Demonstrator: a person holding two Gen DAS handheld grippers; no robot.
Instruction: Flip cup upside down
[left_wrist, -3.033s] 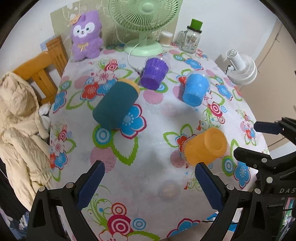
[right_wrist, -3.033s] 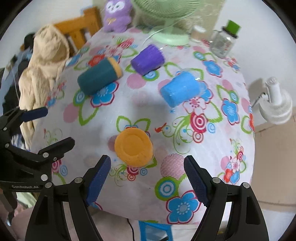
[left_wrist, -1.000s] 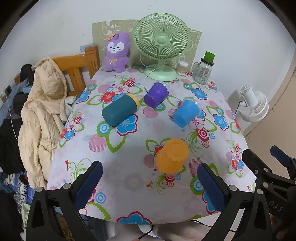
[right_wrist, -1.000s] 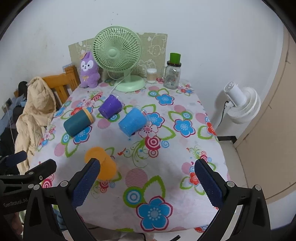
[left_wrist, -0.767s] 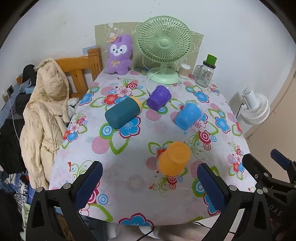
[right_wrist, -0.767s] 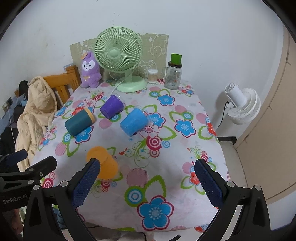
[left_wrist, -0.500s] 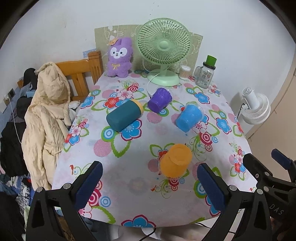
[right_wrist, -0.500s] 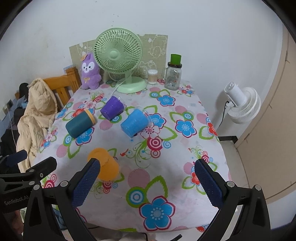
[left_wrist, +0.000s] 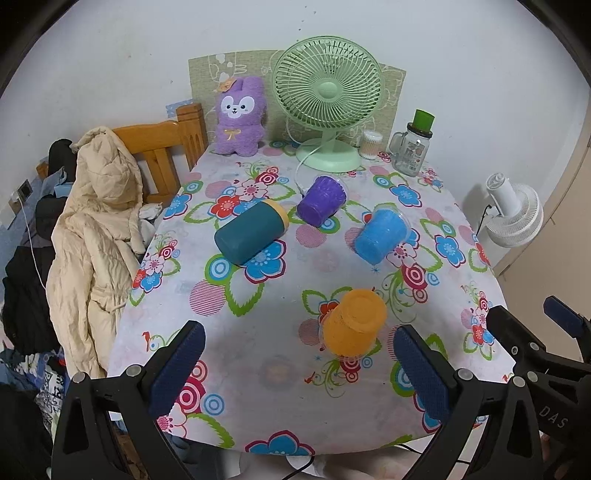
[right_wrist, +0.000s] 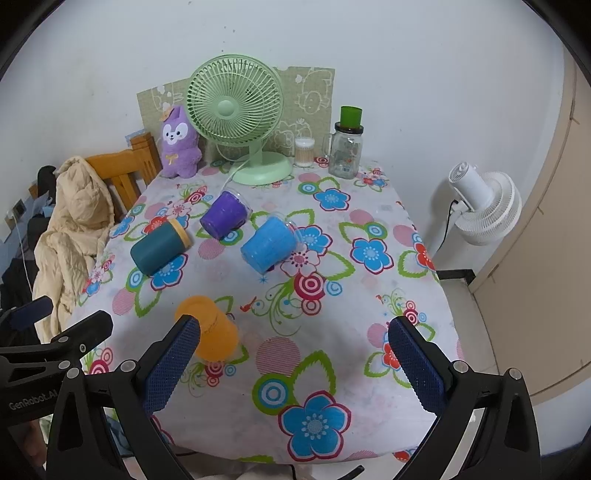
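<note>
Several cups stand bottom up on the flowered tablecloth (left_wrist: 258, 332). An orange cup (left_wrist: 352, 322) (right_wrist: 208, 328) is nearest. A blue cup (left_wrist: 382, 238) (right_wrist: 269, 248), a purple cup (left_wrist: 322, 205) (right_wrist: 224, 215) and a teal cup with a yellow rim (left_wrist: 252, 236) (right_wrist: 159, 246) stand farther back. My left gripper (left_wrist: 299, 373) is open and empty, held above the table's near edge. My right gripper (right_wrist: 295, 365) is open and empty beside it; it shows in the left wrist view (left_wrist: 532, 343).
A green desk fan (left_wrist: 327, 107), a purple plush toy (left_wrist: 239, 116), a glass jar with a green lid (left_wrist: 412, 147) and a small pot of swabs (left_wrist: 371, 144) line the far edge. A wooden chair (left_wrist: 159, 155) with a beige coat (left_wrist: 96, 229) stands left. A white fan (left_wrist: 511, 214) stands right.
Both grippers have pulled back and up from the table, so the cups look smaller and farther off. The cups have not moved.
</note>
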